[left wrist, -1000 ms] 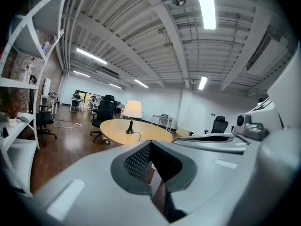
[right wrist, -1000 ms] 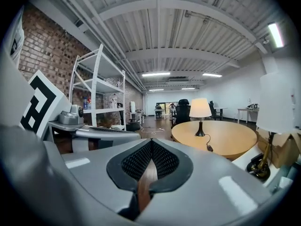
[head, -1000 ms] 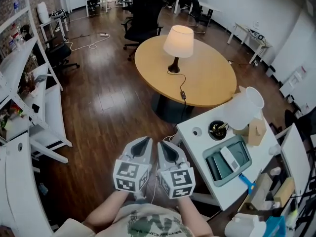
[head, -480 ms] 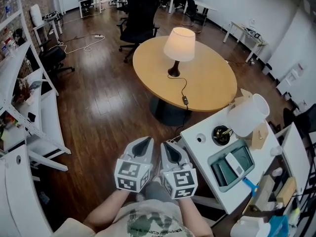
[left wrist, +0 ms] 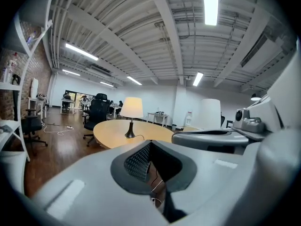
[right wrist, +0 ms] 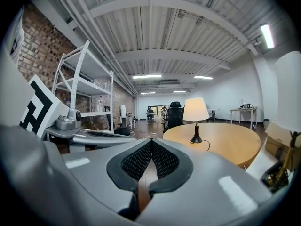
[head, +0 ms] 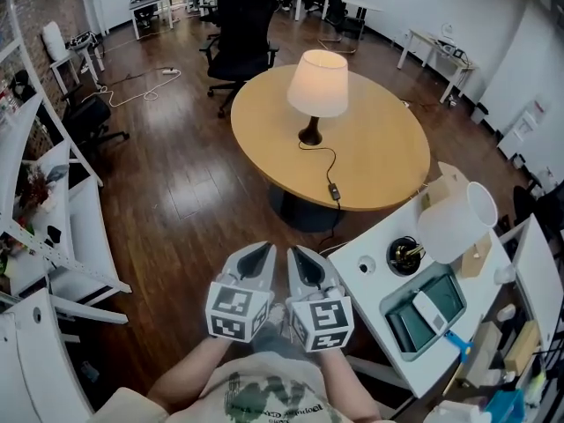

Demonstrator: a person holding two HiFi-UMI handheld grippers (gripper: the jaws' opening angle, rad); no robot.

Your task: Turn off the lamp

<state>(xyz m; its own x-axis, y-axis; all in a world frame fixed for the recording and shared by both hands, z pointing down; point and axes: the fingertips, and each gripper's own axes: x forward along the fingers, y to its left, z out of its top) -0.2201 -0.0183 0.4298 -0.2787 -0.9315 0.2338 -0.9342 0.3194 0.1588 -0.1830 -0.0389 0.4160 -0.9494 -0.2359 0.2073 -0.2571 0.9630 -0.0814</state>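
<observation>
1. Two grippers sit side by side at 6 o'clock in the head view: left gripper (head: 261, 248) and right gripper (head: 296, 252), marker cubes toward the person.
2. Left gripper: jaws pressed together at the tips, nothing between them. Right gripper: the same, tips meeting, empty.
3. Lamp (head: 318, 86) is lit, shade glowing, upright on the round wooden table (head: 379, 148). It stands at 12 o'clock from the grippers, well apart from both.
4. Black cord (head: 324, 161) runs from the lamp base toward 6 o'clock. Inline switch (head: 335, 189) lies on the tabletop near the table's 6 o'clock edge.
5. White cart (head: 374, 258) is at 3 o'clock of the right gripper and carries a white jug (head: 454, 221).
6. Black office chair (head: 242, 25) stands at the table's 10 o'clock. White shelving (head: 53, 236) is at 9 o'clock of the grippers.
</observation>
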